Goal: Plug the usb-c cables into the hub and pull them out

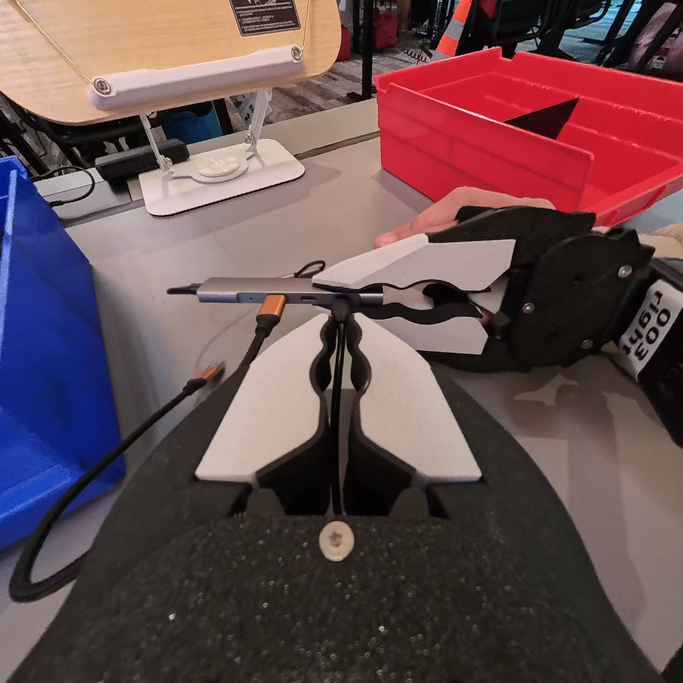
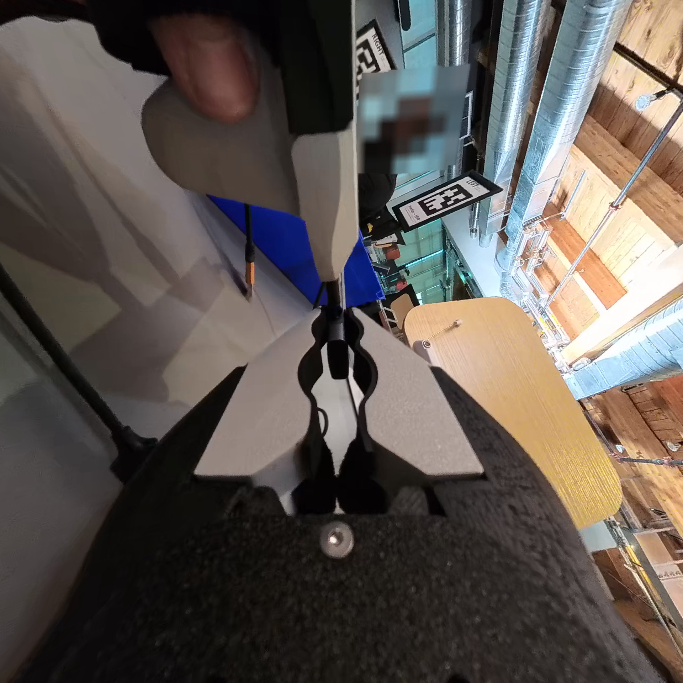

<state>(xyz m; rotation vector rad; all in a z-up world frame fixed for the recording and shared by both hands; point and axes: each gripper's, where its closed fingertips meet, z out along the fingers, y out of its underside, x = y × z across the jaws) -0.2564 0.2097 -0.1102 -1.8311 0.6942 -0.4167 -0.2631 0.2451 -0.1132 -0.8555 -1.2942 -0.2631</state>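
At the centre of the left wrist view the grey USB-C hub point(image 1: 281, 294) hangs level above the grey counter point(image 1: 369, 192), its port edge facing the camera. The right tool point(image 1: 354, 295) reaches in from the right of the frame, rolled on its side, and is clamped on the hub's right end; that grip likely serves to brace the hub so a plug can be pushed or pulled without it sliding. A bare hand point(image 1: 436, 218) shows behind that tool.

The left tool point(image 1: 340, 320) comes up from the bottom of the frame with its tips closed on the black USB-C plug point(image 1: 339, 308), which sits at a port right of the hub's centre; its thin black cable point(image 1: 337, 425) runs back between the fingers. Whether this plug is fully seated I cannot tell. Left of it, the orange-collared USB-C plug point(image 1: 271, 306) is in its port, its braided cable point(image 1: 111, 454) looping to lower left, while a loose orange connector point(image 1: 211, 372) lies on the counter. One port between the two plugs stands free.

A blue bin point(image 1: 44, 332) fills the left edge, a red bin point(image 1: 517, 140) the upper right, a wooden stand point(image 1: 166, 51) the upper left.
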